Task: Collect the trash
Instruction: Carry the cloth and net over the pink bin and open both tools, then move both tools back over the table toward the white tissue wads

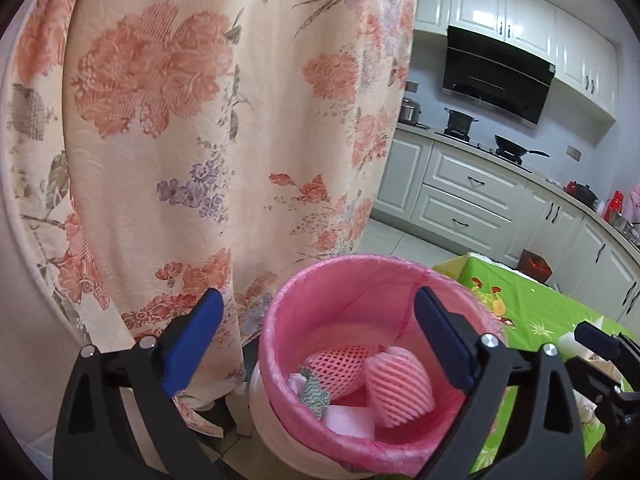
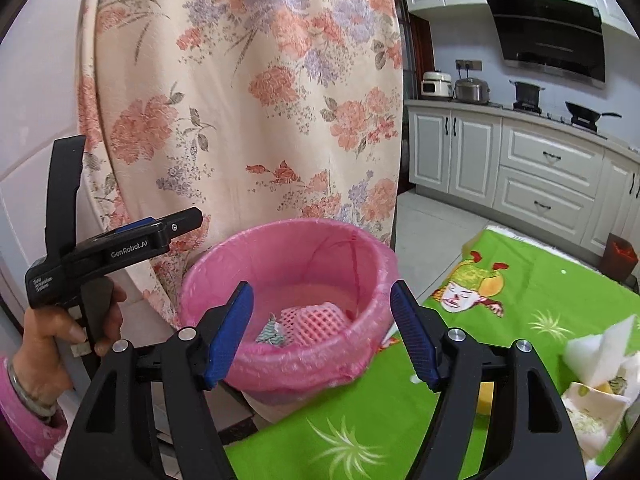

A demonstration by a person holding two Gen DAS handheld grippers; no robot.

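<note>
**A:** Left wrist view first. The left gripper (image 1: 318, 332) has its fingers (image 1: 196, 336) spread wide, nothing between them, poised above the bin (image 1: 280, 344) with its pink liner. Progress?

**B:** Well underway, I'd say. Down in the bin lie two pink foam fruit nets (image 1: 344, 364), a scrap of patterned wrapper (image 1: 316, 396) and something pale and flat underneath. That lot counts as collected.

**A:** And the look of it?

**B:** Soft, squashy mesh sleeves, one ribbed, one netted, lying loose and nowhere near the rim. The bin stands just off the table's near edge, beside the flowered curtain (image 1: 168, 140).

**A:** Over to the right wrist view.

**B:** The right gripper (image 2: 322, 332) also stands with fingers (image 2: 230, 332) apart and empty, aimed at the same bin (image 2: 280, 368). The person's left hand (image 2: 60, 332) holds the other tool off to the side.

**A:** What's left?

**B:** White crumpled tissue and wrappers (image 2: 600, 364) sit on the green tablecloth (image 2: 540, 288) toward the table's right edge. Those need collecting, I reckon.
</note>
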